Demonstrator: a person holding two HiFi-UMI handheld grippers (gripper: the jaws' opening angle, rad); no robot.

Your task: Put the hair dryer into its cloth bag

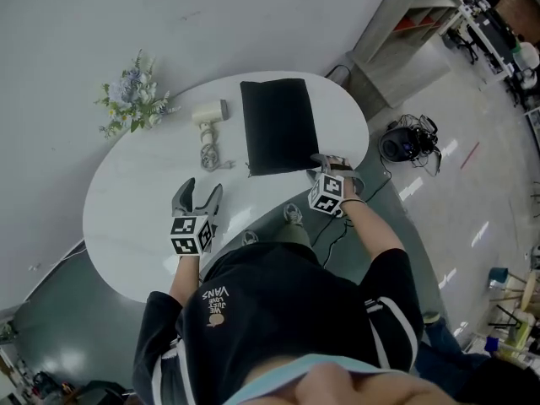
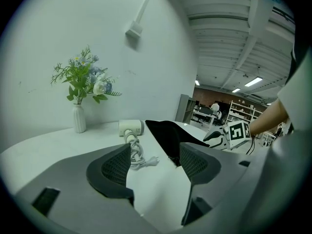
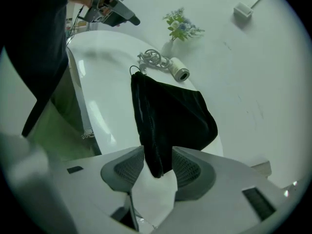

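Observation:
The white hair dryer (image 1: 211,112) lies on the far side of the white oval table (image 1: 126,218), its coiled cord (image 1: 209,153) trailing toward me. The black cloth bag (image 1: 278,125) lies flat to its right. My right gripper (image 1: 329,164) points steeply down at the bag's near right corner. In the right gripper view that corner of the bag (image 3: 170,116) sits between the spread jaws of the right gripper (image 3: 155,167), with the pads not pressed on it. My left gripper (image 1: 202,189) is open and empty, short of the cord (image 2: 138,152) and the dryer (image 2: 131,127).
A vase of flowers (image 1: 131,99) stands at the table's far left by the wall. Beyond the table's right end are a grey shelf unit (image 1: 405,36) and a black device with cables (image 1: 407,142) on the floor. My body is against the table's near edge.

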